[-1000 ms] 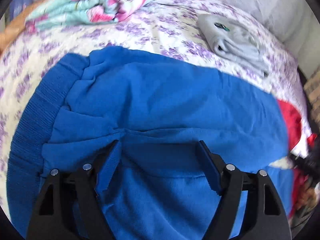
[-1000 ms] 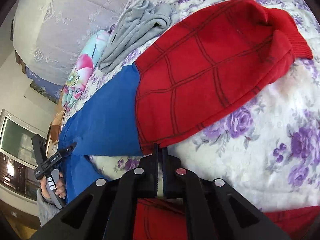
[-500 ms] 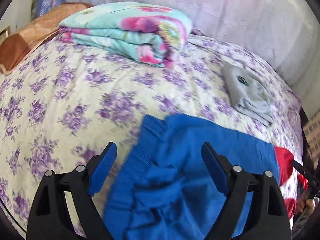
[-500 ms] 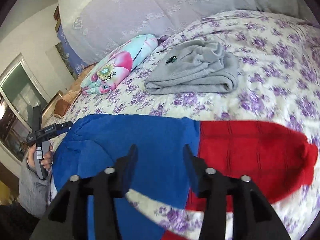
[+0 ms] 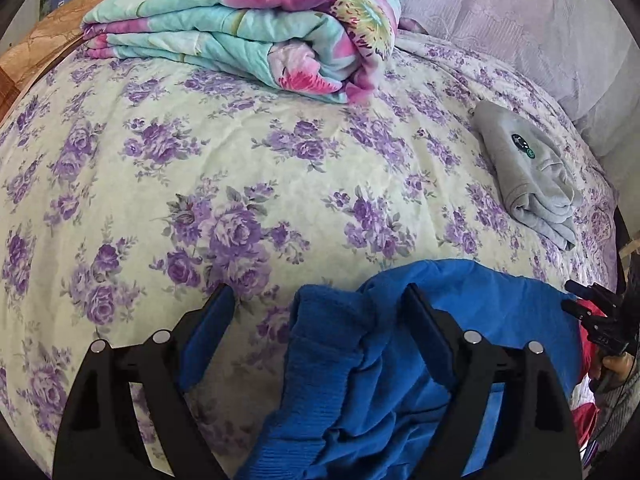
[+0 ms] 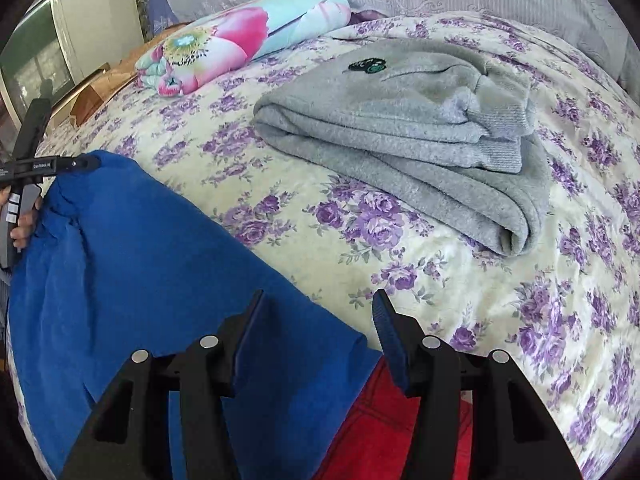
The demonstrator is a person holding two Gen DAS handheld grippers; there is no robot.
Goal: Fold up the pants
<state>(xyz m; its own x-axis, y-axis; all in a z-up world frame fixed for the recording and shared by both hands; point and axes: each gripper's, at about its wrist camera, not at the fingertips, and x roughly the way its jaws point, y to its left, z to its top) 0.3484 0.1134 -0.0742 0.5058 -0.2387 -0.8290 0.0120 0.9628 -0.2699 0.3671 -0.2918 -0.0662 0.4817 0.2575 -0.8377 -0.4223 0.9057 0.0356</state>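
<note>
Your left gripper (image 5: 318, 312) hangs wide open over the bed, its jaws having just eased slightly inward with nothing pinched: the bunched blue waistband of the pants (image 5: 400, 360) lies beneath the gap and the right-hand finger, while the left-hand finger stands over bare bedspread (image 5: 240, 152). Your right gripper (image 6: 318, 312) is also open, its jaws parted about halfway and empty, poised above the spot where the pants' blue fabric (image 6: 160, 280) meets their red part (image 6: 380, 432). The pants lie along the near edge of the bed, blue half toward your left hand (image 6: 22, 226), red half under your right gripper. From the right wrist view your left gripper shows at the far left, its tip at the top corner of the blue cloth; whether it touches there cannot be told. Farther back on the purple-flowered bedspread, a folded grey garment (image 6: 400, 128) lies well apart from the pants, and a folded floral blanket (image 5: 248, 24) rests near the headboard end beside a pale lace-covered pillow (image 5: 520, 28).
</note>
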